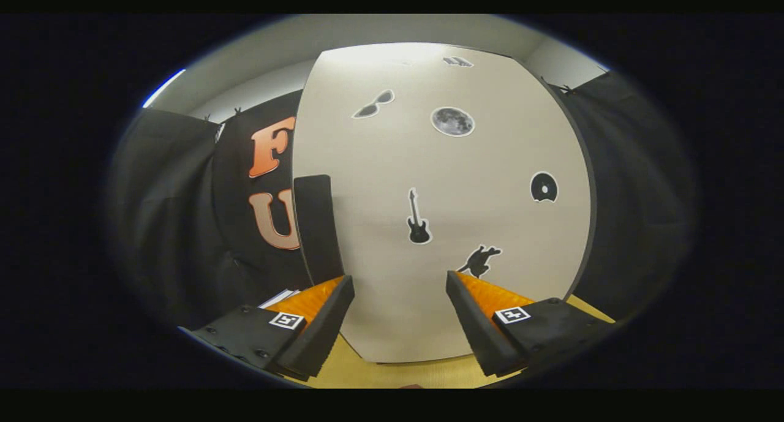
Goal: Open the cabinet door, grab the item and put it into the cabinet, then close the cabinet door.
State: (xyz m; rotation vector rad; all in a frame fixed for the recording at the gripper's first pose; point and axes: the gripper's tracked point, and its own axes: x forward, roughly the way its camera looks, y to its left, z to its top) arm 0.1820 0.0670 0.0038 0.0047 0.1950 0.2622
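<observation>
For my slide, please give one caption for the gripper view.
Open gripper faces the closed pale cabinet door with black stickers, near its dark handle.

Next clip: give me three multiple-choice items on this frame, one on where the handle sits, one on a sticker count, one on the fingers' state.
1. Where is the dark handle on the cabinet door?
A. along the edge beside the left finger
B. in the door's middle
C. at the edge beside the right finger

2. How many guitar stickers are on the door?
A. none
B. one
C. three

3. What are the gripper fingers at?
A. shut on the handle
B. shut on a box
C. open, holding nothing

Answers:
1 A: the handle stands just above the left finger.
2 B: a single guitar shows between the fingers.
3 C: a wide gap of bare door shows between them.
</observation>
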